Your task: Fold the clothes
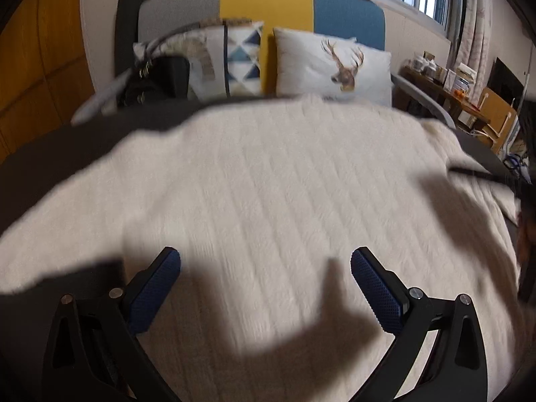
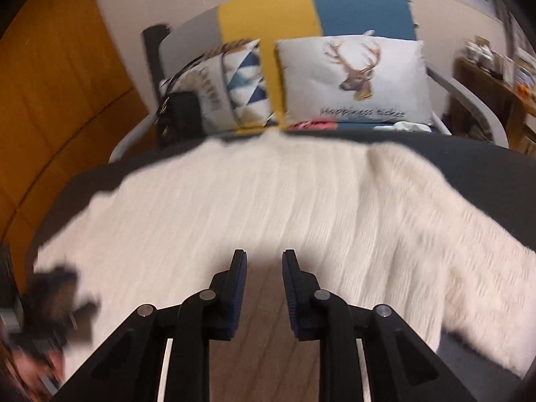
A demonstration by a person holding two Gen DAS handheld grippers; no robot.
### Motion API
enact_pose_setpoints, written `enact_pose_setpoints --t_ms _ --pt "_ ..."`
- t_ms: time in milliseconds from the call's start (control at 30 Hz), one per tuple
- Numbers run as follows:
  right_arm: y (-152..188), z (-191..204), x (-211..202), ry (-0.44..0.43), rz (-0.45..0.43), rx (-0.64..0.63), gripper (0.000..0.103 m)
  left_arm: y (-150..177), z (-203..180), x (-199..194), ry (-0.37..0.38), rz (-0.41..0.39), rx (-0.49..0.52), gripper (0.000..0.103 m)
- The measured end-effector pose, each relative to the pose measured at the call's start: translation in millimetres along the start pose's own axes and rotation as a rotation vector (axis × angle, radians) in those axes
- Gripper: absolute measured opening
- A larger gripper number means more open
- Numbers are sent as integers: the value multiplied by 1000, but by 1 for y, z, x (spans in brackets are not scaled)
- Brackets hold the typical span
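Note:
A cream, fluffy ribbed sweater [image 1: 284, 184] lies spread flat over a dark grey surface [image 1: 67, 147]. My left gripper [image 1: 264, 261] hovers over the sweater's near part, open wide, with nothing between its blue pads. In the right wrist view the same sweater [image 2: 284, 207] stretches across the dark surface [image 2: 469, 154]. My right gripper [image 2: 264, 258] sits above the sweater's near edge. Its jaws stand a narrow gap apart with no cloth between them. A blurred dark shape at the lower left [image 2: 50, 301] looks like the other gripper and hand.
Behind the surface stands a sofa [image 1: 268, 3] with a grey, yellow and blue back. It holds a deer cushion [image 1: 335, 67], a triangle-pattern cushion [image 1: 243, 57] and a black bag [image 1: 160, 77]. A cluttered wooden desk [image 1: 445, 93] is at the right, orange wood panels [image 1: 40, 50] at the left.

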State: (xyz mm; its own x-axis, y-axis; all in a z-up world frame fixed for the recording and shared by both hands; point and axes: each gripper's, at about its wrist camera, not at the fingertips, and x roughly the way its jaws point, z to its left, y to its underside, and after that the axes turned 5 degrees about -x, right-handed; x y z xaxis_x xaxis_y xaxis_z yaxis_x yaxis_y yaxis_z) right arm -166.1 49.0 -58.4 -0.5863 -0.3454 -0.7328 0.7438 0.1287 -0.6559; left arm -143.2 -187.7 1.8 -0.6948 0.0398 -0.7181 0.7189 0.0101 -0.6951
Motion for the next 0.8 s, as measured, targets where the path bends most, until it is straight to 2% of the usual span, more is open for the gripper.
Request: enact_pose_setpoints --t_ms 67,133,167,200,267,367,500,567,633,700,800 --pt "10 -1 5 33 40 -43 21 -10 3 6 -90 -27 30 103" --pt "20 -8 12 67 93 -54 20 -14 11 20 -164 16 51 103" --pt "22 -14 9 67 88 -37 19 -14 17 27 -174 44 48 103" --pt "23 -20 5 66 80 -18 19 -15 24 30 -156 65 32 103" --pt "28 -31 -3 129 90 -21 19 -18 38 33 -130 82 -22 103" --pt "36 -47 -8 153 79 -10 18 -20 53 38 -98 102 -95 103" --pt "32 -48 -6 182 81 -16 18 -25 54 35 -58 126 -85 103" --pt "28 -41 -13 194 99 11 21 -28 63 15 -24 98 -107 92" --pt "30 -21 -36 132 56 44 23 -26 73 -22 12 20 -147 92" --pt "35 12 -58 42 14 29 23 -16 77 -52 5 -36 -171 92" --pt "52 61 -60 -65 31 -10 23 1 64 -71 -5 -52 -184 92"
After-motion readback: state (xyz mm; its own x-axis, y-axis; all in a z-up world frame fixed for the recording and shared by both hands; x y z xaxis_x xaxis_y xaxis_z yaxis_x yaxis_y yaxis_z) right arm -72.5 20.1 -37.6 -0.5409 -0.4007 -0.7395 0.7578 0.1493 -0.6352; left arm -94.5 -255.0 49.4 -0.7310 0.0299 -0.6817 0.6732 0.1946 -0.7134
